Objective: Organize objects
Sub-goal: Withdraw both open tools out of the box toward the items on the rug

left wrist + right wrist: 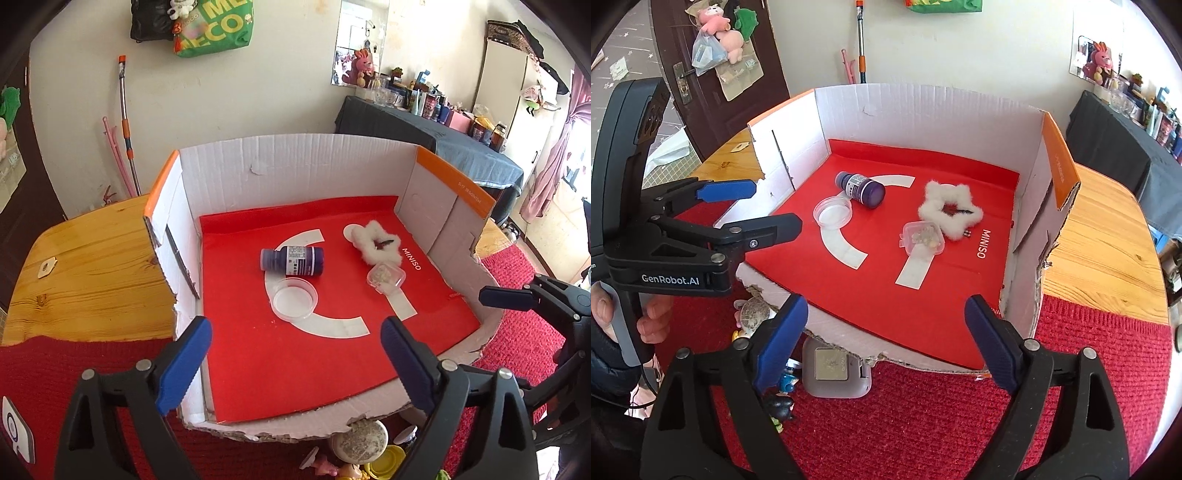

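Both claws are open and hold nothing. In the box [923, 107] lie a purple bottle [860, 189], a clear lid [833, 213] and a white fluffy star [950, 211].

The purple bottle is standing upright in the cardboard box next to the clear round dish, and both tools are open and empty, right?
Not quite: the purple bottle lies on its side, not upright; the left wrist view shows it plainly. The rest holds: it is in the cardboard box, right next to the clear round dish, and the left tool and right tool are both open and empty.
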Demonstrator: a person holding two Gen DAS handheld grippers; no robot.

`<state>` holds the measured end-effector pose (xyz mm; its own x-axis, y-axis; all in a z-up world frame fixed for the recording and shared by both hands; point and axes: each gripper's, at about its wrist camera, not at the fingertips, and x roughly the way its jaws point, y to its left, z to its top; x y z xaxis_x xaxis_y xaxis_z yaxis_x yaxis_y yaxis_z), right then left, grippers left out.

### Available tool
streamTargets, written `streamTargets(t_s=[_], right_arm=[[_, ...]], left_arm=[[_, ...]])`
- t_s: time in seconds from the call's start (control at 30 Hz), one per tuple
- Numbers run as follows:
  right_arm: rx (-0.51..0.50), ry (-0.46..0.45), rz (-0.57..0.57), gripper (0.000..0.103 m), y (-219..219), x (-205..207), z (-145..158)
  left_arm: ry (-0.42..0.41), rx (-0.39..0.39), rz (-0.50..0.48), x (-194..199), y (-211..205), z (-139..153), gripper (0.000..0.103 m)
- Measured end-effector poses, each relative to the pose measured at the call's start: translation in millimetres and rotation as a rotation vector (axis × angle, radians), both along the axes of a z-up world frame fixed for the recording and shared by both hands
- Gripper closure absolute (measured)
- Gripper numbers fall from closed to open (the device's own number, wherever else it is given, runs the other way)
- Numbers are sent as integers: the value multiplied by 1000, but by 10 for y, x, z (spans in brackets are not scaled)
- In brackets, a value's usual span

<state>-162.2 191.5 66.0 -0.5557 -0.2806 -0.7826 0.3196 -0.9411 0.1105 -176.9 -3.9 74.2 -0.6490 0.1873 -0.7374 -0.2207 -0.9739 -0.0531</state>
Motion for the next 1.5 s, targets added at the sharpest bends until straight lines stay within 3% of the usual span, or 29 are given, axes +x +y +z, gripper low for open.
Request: streamTargets(t_s=[0.7, 1.5], right_arm=[[-37, 88, -21, 6, 15, 540, 165], [-61, 65, -36, 6, -94, 903, -45]], left_arm=[[89, -44, 20, 467, -10, 93, 0], [40, -19, 37, 784, -89, -187, 0]])
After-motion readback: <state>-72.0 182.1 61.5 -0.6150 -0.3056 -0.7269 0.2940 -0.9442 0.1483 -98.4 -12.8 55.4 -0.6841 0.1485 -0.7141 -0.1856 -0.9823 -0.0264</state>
